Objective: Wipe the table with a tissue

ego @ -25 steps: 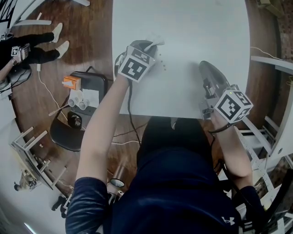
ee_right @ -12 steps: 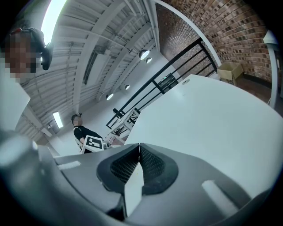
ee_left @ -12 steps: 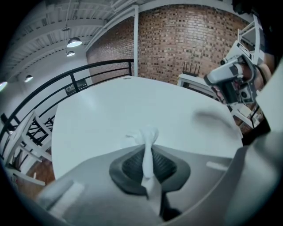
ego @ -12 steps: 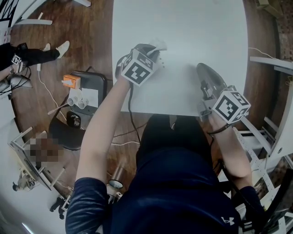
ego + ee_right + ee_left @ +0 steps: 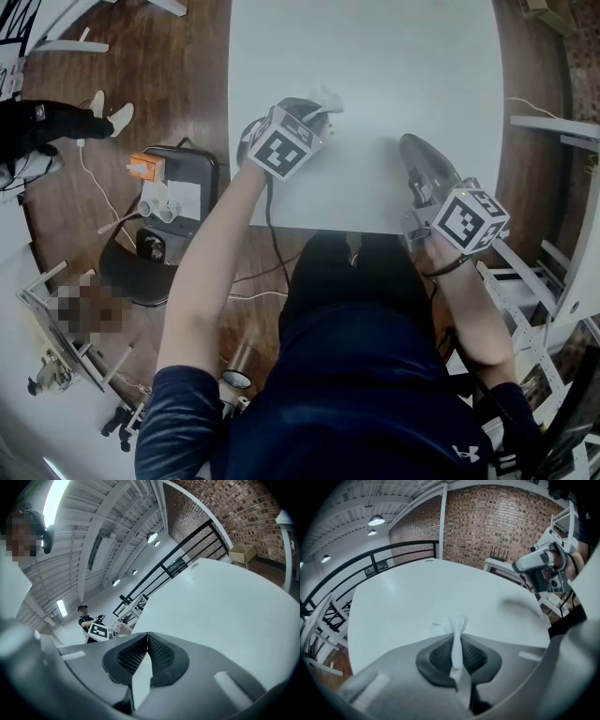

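A crumpled white tissue [image 5: 323, 98] [image 5: 455, 626] is pinched between the jaws of my left gripper [image 5: 317, 109] [image 5: 457, 641], which is shut on it over the left part of the white table [image 5: 394, 56]. The tissue's free end sticks out ahead of the jaws, at or just above the tabletop [image 5: 417, 597]. My right gripper [image 5: 420, 159] [image 5: 147, 644] rests near the table's near right edge, jaws closed together with nothing between them.
A black chair [image 5: 159, 225] with an orange item and white cups stands left of the table on the wooden floor. Another person [image 5: 56, 122] stands at the far left. White metal frames [image 5: 562, 234] stand to the right.
My left gripper with the tissue has shifted slightly rightward along the table. My right gripper has drifted a little toward the near edge. The person at far left has moved.
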Tool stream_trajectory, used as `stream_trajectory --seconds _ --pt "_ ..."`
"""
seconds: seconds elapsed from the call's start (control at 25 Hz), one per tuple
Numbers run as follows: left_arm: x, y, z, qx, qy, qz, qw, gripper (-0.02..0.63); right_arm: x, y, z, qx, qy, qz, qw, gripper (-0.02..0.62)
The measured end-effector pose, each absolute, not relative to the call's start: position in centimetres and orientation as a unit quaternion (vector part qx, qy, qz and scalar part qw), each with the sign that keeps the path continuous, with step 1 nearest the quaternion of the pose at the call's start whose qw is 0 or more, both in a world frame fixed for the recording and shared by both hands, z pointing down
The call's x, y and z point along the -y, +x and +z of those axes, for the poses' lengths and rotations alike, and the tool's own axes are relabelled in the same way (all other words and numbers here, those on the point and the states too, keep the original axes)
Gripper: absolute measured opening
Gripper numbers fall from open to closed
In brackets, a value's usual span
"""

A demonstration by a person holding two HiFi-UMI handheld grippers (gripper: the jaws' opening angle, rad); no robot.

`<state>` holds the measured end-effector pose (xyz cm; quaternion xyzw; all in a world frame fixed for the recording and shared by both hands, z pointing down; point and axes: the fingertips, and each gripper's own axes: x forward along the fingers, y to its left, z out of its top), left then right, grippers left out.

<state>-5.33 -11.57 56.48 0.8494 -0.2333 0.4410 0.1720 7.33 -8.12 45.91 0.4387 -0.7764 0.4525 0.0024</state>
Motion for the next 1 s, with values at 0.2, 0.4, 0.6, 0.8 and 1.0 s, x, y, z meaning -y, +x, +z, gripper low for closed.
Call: stream_trajectory --seconds 0.2,0.4,0.6,0.8,1.0 --pt "10.8 -5.0 56.5 0.229 0.851 0.437 0.181 0.008 7.7 7.7 45.9 0.776 0.439 0.453 0.002 0.011" --pt "9.6 -4.6 56.5 0.215 0.852 0.445 0.173 0.008 7.4 7.6 46.2 0.778 0.438 0.451 0.002 0.011" --pt "8.1 -4.5 56.7 0.215 0.848 0.448 0.186 0.008 6.9 7.5 46.0 0.778 0.437 0.45 0.004 0.011" --pt "7.0 -3.9 56.6 0.213 0.851 0.439 0.192 0.008 6.6 7.7 46.1 0.78 0.437 0.448 0.002 0.011" --pt "5.5 -3.6 56.6 0.207 0.85 0.444 0.196 0.008 6.1 7.6 46.2 0.78 0.435 0.45 0.004 0.011"
